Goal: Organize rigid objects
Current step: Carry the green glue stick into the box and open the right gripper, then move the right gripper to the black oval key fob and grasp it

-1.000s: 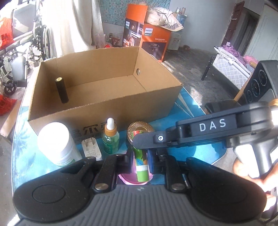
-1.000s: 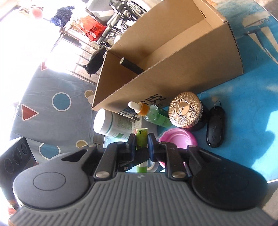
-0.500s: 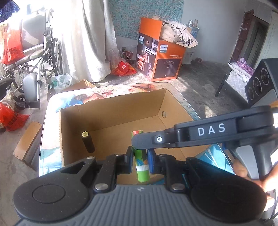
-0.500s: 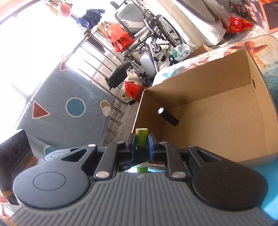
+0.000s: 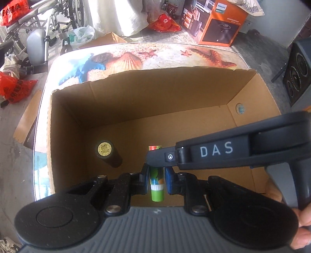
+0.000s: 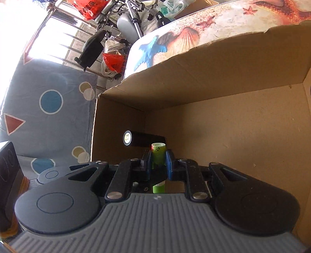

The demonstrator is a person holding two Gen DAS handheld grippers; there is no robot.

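Clamping one green tube (image 5: 156, 182) above the box (image 5: 175, 93), both jaws meet; only the left view shows the hand (image 5: 303, 223).

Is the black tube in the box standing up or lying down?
Standing up. The black tube rests on the cardboard box floor, its gold-labelled end facing up.

Sunlit concrete floor (image 5: 11, 124), wheelchair (image 5: 38, 37), curtain (image 5: 116, 15)

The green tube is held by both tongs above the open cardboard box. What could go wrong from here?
1. Both tongs, left and right, clamp the same green tube; if one opens earlier, the tube may twist and fall badly.
2. The black cylinder stands upright close beside it in the cardboard box; the tube or a finger could knock it over.
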